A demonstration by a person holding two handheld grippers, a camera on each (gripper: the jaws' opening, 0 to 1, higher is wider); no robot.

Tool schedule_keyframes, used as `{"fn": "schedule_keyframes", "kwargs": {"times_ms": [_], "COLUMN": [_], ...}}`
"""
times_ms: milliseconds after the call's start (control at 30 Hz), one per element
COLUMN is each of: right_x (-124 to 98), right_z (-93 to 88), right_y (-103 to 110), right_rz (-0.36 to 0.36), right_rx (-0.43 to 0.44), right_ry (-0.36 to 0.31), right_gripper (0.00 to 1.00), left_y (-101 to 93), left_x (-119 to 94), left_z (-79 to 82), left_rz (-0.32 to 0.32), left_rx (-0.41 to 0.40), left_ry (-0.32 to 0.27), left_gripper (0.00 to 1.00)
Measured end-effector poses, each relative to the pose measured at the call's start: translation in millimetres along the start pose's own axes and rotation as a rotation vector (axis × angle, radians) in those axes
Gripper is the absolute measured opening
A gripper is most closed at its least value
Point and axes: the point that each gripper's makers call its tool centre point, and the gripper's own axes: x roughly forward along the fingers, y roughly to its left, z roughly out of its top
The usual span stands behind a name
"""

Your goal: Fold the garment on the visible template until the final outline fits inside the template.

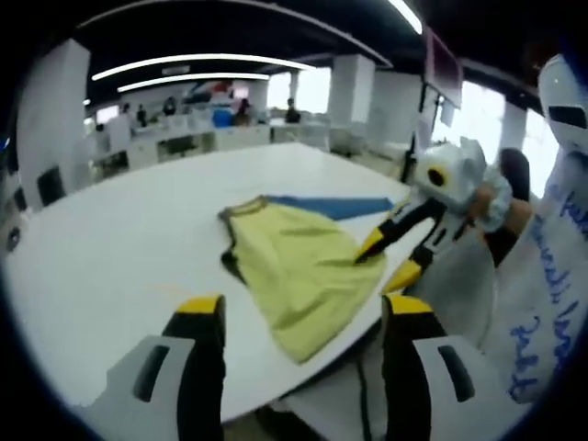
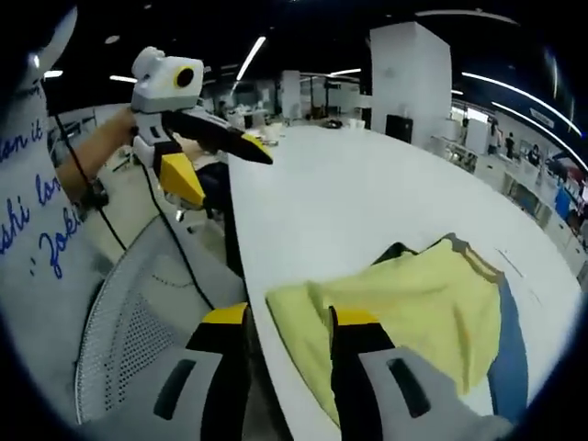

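Note:
A yellow garment [image 1: 294,266] lies partly folded on a blue template [image 1: 335,207] near the white table's edge. My left gripper [image 1: 305,312] hangs open over the table edge, short of the garment, with nothing between its jaws. My right gripper [image 1: 384,260] comes in from the right with its jaws apart, one fingertip [image 1: 367,248] at the garment's side edge. In the right gripper view the right gripper [image 2: 289,320] is open, straddling the garment's [image 2: 413,294] near corner at the table edge. The template [image 2: 510,349] shows as a blue strip beyond the cloth. The left gripper [image 2: 225,170] is held up, open, off the table.
The white table [image 1: 138,239] stretches wide to the left and far side. A grey mesh chair [image 2: 138,322] stands at the table edge beside a person in a white shirt with blue writing [image 2: 37,220]. Desks and people fill the far background.

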Motion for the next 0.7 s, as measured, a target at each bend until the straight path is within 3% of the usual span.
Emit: {"fn": "schedule_keyframes", "kwargs": {"times_ms": [233, 700], "right_x": [26.4, 74.0], "right_z": [1.3, -15.6], "right_y": [13.0, 23.6], "right_rz": [0.063, 0.116], "right_rx": [-0.014, 0.014], "right_ry": [0.026, 0.081], "right_gripper": [0.23, 0.21], "left_y": [4.7, 5.3], "left_x": [-4.1, -5.9], "left_z": [-8.1, -19.4], "left_rz": [-0.007, -0.034], "left_rx": [-0.016, -0.012], "left_ry": [-0.001, 0.011], "left_gripper": [0.63, 0.64]}}
